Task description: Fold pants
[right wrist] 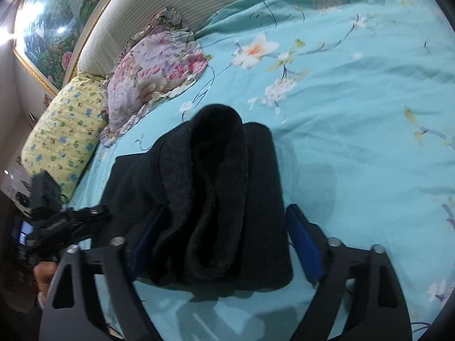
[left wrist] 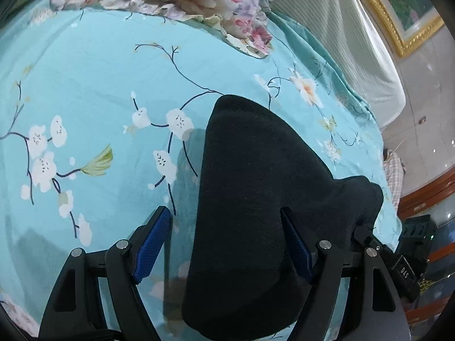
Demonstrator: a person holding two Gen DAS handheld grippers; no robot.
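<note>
Between the blue pads of the left gripper (left wrist: 227, 244) sits the thick edge of the black pants (left wrist: 256, 199). The jaws stand wide apart: the left pad is clear of the cloth with bedsheet showing between, while the right pad is just at or under the fabric's edge, so nothing is clamped. The right gripper (right wrist: 224, 244) is spread likewise; the bundle fills most of its gap, the right pad stands a little off the cloth, and the left pad is half hidden behind a fold, so whether it touches cannot be told.

The pants lie on the bed as a thick stack of layers, already doubled over by the look of it. Their long axis runs straight ahead from both pairs of fingers, away from the person and toward the headboard, with a rounded folded end farthest off. Both grippers are at the near end, about equally close, the left on one side edge and the right over the other, which shows rolled layers. Any next fold, I judge, would carry the near end forward along that axis.

Around the stack the turquoise flowered bedsheet (right wrist: 355, 113) is bare to the right. Ahead and to the left a pink floral cloth (right wrist: 153, 68) lies crumpled near the far end of the pants but apart from them, with a yellow printed pillow (right wrist: 65, 139) beside it, against the pale ribbed headboard (right wrist: 159, 2). Only the floral cloth could crowd a forward move.
</note>
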